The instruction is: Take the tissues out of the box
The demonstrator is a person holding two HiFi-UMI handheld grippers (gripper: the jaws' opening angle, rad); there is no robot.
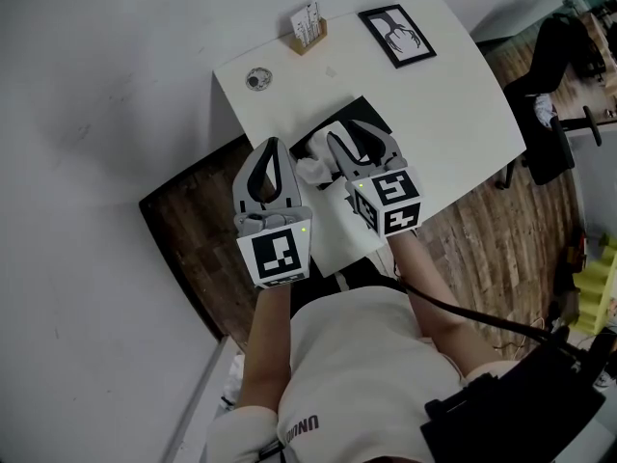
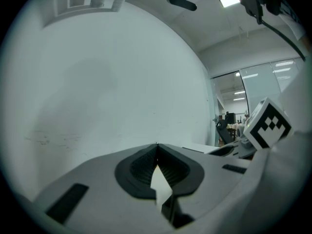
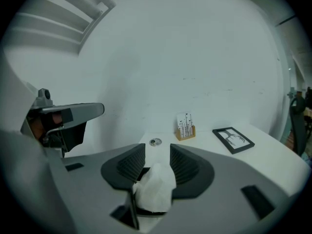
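1. On the near half of the white table (image 1: 453,95), the black tissue box (image 1: 323,128) is mostly covered by the two grippers in the head view. Only part of its dark top shows, and its opening cannot be made out.
2. A crumpled white tissue (image 1: 313,170) rises at the box's near left, between the two grippers. How much more tissue the box holds is hidden.
3. The right gripper (image 3: 157,147) hangs over the box with its jaws well apart. A tuft of the tissue (image 3: 155,186) stands low in the gap between them, and the pads do not press on it.
4. The left gripper (image 2: 157,145) is just left of the box (image 1: 273,143), with its tips met. A white sliver shows in the hollow behind them; whether it is tissue or table is unclear.
5. At the far edge a wooden holder (image 1: 308,27) keeps white cards upright, their print too small to read.
6. A picture frame (image 1: 396,35) lies flat at the far right.
7. A small round object (image 1: 257,79) sits at the far left, too small to identify.
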